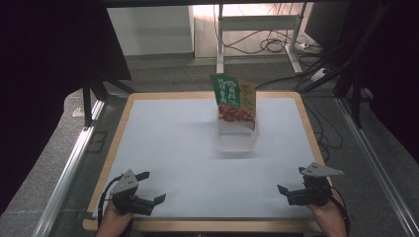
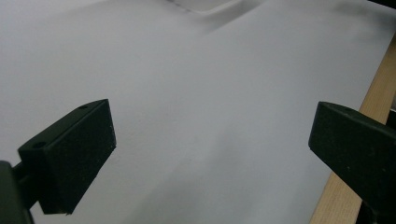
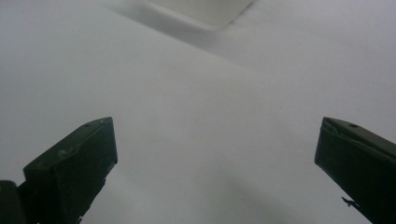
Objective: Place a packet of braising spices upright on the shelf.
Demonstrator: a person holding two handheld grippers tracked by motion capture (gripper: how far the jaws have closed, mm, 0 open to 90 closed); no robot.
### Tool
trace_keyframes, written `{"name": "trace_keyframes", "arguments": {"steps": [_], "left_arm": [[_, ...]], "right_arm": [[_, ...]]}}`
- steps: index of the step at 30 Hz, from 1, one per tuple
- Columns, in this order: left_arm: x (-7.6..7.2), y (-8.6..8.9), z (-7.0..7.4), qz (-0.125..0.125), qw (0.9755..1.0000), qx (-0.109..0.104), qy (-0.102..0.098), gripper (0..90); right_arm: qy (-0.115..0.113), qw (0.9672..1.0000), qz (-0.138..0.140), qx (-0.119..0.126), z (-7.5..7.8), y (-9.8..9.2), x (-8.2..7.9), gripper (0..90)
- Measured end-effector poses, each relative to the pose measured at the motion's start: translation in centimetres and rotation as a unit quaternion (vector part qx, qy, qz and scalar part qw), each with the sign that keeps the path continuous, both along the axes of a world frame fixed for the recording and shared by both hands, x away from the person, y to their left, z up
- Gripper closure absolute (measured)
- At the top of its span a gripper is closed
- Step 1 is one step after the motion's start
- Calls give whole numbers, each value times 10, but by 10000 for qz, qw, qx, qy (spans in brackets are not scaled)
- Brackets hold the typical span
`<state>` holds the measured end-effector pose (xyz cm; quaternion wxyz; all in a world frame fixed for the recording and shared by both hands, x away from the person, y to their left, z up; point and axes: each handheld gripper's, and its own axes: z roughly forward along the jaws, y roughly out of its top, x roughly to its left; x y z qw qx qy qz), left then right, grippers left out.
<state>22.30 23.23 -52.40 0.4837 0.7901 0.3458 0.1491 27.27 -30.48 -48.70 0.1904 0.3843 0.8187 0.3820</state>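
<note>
Fingers (image 2: 70, 158) of both grippers stand spread wide with nothing between them, each pair hovering low over the white table (image 1: 173, 148) near its front edge. From the high view, the left gripper (image 1: 150, 190) sits at the near-left corner and the right gripper (image 1: 291, 181) at the near-right, well apart from a clear plastic container (image 1: 238, 138) at the far middle. A green snack packet (image 1: 234, 98) stands upright in it. Each gripper view catches merely a corner of the container (image 3: 205, 11) and bare white surface; the left gripper view adds the wooden table edge (image 2: 373, 93).

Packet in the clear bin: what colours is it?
Packet: green and orange, with brown food pictured; high view.
</note>
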Motion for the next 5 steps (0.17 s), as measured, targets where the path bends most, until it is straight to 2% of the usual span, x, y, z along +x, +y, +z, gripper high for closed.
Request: {"name": "trace_keyframes", "arguments": {"steps": [5], "left_arm": [[1, -1, 0, 5, 10000, 8, 13, 5]], "right_arm": [[21, 10000, 32, -3, -1, 0, 1, 0]]}}
